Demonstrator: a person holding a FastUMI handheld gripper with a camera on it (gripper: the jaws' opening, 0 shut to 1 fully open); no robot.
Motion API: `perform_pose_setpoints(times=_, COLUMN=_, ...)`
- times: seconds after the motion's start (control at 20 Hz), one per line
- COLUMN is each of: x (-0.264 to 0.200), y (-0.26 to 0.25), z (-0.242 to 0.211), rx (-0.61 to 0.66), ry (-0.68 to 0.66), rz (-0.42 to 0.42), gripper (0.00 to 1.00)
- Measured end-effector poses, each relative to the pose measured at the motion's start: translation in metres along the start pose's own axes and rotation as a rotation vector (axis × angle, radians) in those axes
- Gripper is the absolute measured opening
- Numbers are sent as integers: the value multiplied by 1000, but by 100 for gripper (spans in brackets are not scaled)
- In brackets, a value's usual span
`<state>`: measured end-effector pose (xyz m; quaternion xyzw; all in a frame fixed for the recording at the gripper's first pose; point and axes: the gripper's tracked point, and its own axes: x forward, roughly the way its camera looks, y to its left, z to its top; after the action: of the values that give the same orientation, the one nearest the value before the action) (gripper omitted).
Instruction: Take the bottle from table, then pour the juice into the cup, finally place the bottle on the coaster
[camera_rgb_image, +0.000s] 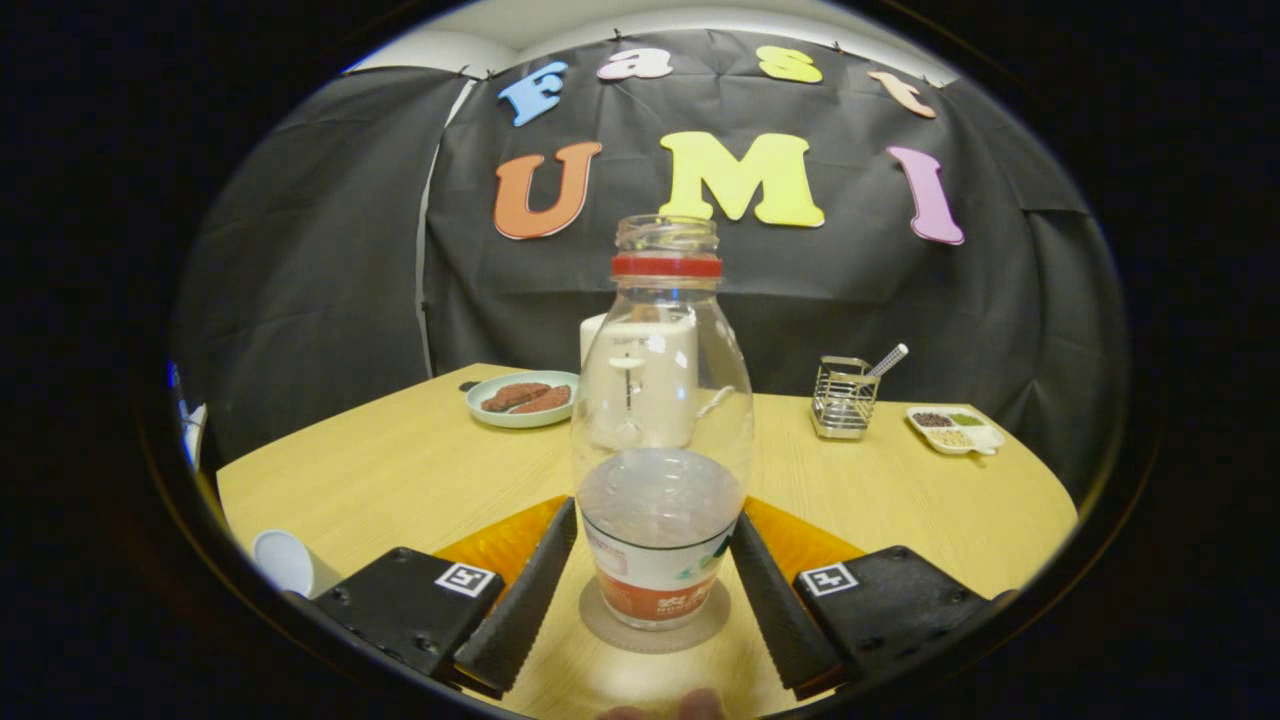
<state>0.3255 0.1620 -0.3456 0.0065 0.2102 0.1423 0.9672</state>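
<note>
One clear bottle (662, 420) btwn gripper (655, 575) fingers

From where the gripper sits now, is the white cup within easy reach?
Probably not directly. The gripper has its jaws open around the bottle, which stands on the coaster. The white cup lies off beside the left jaw, so the gripper must back off first.

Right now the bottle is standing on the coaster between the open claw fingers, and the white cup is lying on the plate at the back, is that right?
Not quite. The gripper view shows the cup on the table, beside the claw, not on the plate, which holds brown food. The rest holds: the bottle stands on the coaster between the open fingers.
</note>
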Motion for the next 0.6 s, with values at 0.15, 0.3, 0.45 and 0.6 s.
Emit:
perform_pose_setpoints(times=0.15, x=-9, y=-2, z=8, rx=-12, ry=-20, rz=-24, gripper=99)
perform_pose_setpoints(times=0.3, x=-22, y=-6, z=16, rx=-2, ry=-36, rz=-52, gripper=100)
perform_pose_setpoints(times=0.45, x=-46, y=-6, z=36, rx=27, ry=-78, rz=-62, gripper=99)
perform_pose_setpoints(times=0.6, x=-86, y=0, z=58, rx=67, ry=-115, rz=-37, gripper=100)
